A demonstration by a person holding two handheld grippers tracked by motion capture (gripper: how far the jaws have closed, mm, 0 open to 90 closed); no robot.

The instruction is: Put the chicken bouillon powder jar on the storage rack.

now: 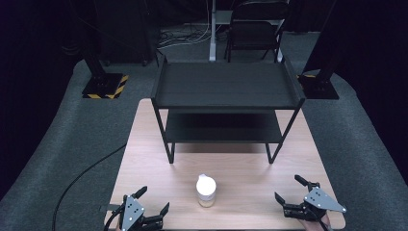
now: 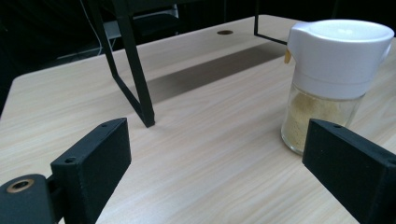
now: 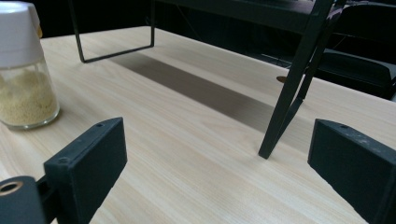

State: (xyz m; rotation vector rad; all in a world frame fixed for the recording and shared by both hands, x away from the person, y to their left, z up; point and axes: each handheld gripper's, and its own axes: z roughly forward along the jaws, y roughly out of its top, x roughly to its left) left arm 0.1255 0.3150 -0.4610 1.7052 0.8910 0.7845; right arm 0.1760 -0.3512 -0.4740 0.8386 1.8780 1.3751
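Counter point(image 1: 144, 144): pale wood-grain rectangular top. Bearing, at its far half, a black metal two-tier shelf rack point(image 1: 226, 86) on thin legs; near the front edge, centred, an upright glass shaker jar point(image 1: 206, 191), white-capped, holding yellowish granules.

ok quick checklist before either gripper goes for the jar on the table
1. Jar upright, on the table: ok.
2. White cap seated: looks ok; whether the spout is shut, cannot tell.
3. Left gripper open, holding nothing: ok.
4. Right gripper open, holding nothing: ok.
5. Bare table between each gripper and the jar: ok.
6. Rack shelves free, if the jar goes there: top ok; lower looks bare, partly hidden.
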